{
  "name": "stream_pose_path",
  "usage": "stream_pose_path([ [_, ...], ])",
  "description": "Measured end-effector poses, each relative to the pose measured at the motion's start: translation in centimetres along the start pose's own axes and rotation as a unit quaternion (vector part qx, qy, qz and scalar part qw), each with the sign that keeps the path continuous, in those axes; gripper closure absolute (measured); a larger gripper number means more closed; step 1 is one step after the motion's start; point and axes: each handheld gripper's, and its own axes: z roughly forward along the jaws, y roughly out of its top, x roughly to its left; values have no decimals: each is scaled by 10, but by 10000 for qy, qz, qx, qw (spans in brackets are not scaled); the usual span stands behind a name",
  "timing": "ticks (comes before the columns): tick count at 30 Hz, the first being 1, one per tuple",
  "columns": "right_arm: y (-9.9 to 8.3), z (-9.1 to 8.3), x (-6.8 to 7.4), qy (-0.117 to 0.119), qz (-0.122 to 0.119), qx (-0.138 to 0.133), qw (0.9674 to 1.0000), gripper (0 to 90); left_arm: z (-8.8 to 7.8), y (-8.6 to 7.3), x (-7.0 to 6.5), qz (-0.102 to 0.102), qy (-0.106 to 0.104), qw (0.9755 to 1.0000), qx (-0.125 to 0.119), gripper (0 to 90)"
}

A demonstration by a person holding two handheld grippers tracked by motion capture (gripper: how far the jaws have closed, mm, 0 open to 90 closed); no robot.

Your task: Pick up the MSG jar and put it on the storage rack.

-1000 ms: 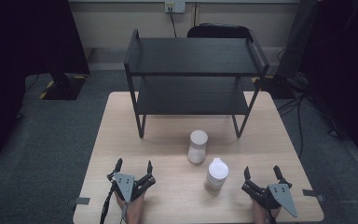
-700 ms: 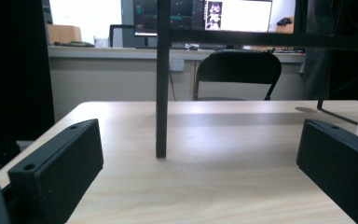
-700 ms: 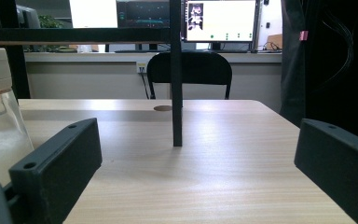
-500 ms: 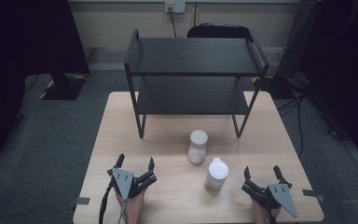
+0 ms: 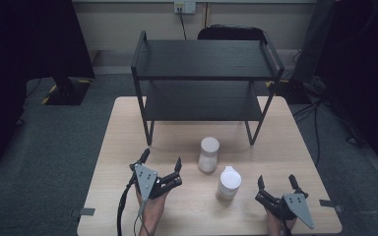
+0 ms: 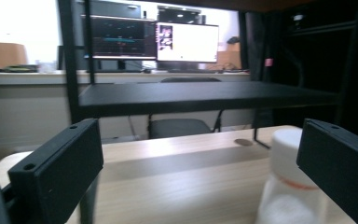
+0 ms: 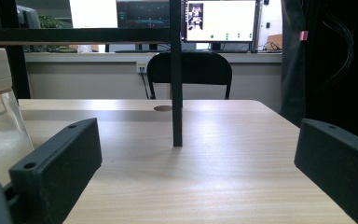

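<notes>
The left gripper hovered low over the near part of the wooden table, its jaws spread wide with nothing between them. In the left gripper view, a blurred white container stood close ahead, partly behind the right-hand jaw. From above, this was the farther jar, a white one standing upright just to the right of that gripper and apart from it.

The right gripper sat near the table's front right corner, also released and gripping nothing. The nearer jar, clear-bodied with a white lid and an orange band under it, stood upright between the two grippers, closer to the right one but not touching it. In the right gripper view it showed at the left edge, beside the left-hand jaw.

The two jars stood near each other without touching. Behind them a black two-tier shelf rack stood on the far half of the table, one leg planted straight ahead of the right gripper. A dark chair stood beyond the table.
</notes>
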Motion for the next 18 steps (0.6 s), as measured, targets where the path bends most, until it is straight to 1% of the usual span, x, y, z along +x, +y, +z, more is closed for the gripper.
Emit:
stream_pose_path([
  [2,0,0,0,-1,1,0,10000,0,5,3,-4,96,-14,10000,-1,0],
  [4,0,0,0,-8,5,-2,10000,0,9,5,-8,140,-42,9999,-37,0],
  [7,0,0,0,-7,2,-1,10000,0,17,8,-11,116,-177,9998,-30,0],
  [13,0,0,0,14,-2,4,10000,0,39,13,-19,103,-422,9990,89,0],
  [16,0,0,-1,18,-2,1,10000,0,53,14,-21,45,-582,9981,212,0],
  [18,0,0,-1,17,0,2,10000,0,60,13,-21,-9,-698,9972,253,2],
])
